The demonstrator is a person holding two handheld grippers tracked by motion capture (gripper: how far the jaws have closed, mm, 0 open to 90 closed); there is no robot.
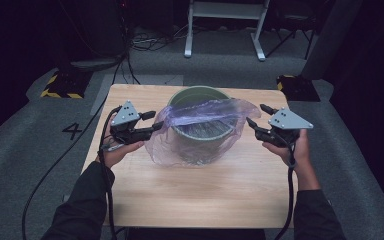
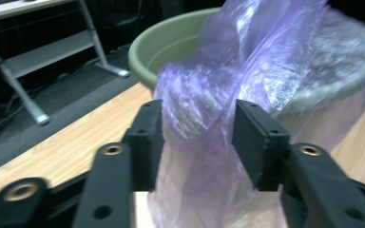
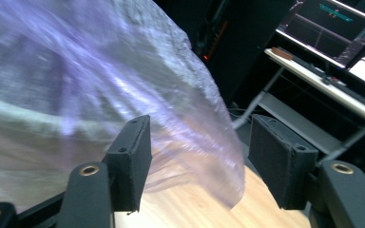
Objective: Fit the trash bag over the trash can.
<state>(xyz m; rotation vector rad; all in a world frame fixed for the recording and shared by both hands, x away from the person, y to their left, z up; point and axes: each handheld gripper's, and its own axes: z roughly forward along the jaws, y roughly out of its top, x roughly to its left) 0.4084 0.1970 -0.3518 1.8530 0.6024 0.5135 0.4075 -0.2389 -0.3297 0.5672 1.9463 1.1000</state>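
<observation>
at the table's left, the left gripper (image 1: 152, 121) is held with its jaws parted around a fold of the purple plastic bag (image 1: 200, 117) — whether the pads press on it cannot be told. the bag is draped over the green bucket (image 1: 200, 95) at the middle of the wooden table (image 1: 190, 190). at the right, the right gripper (image 1: 258, 115) is seen released, jaws apart — the bag's edge lies between them, untouched.

dim overall in the high view; surroundings nearly black, wooden table (image 1: 195, 190) lit softly from above, only faint shadows under the hands. slight grain and softness throughout. glare patches on the purple plastic bag (image 2: 228, 90) in the left gripper view, with motion blur across its folds. heavy smear on the bag in the right gripper view too; background shelving out of focus, bright screens at upper right.
</observation>
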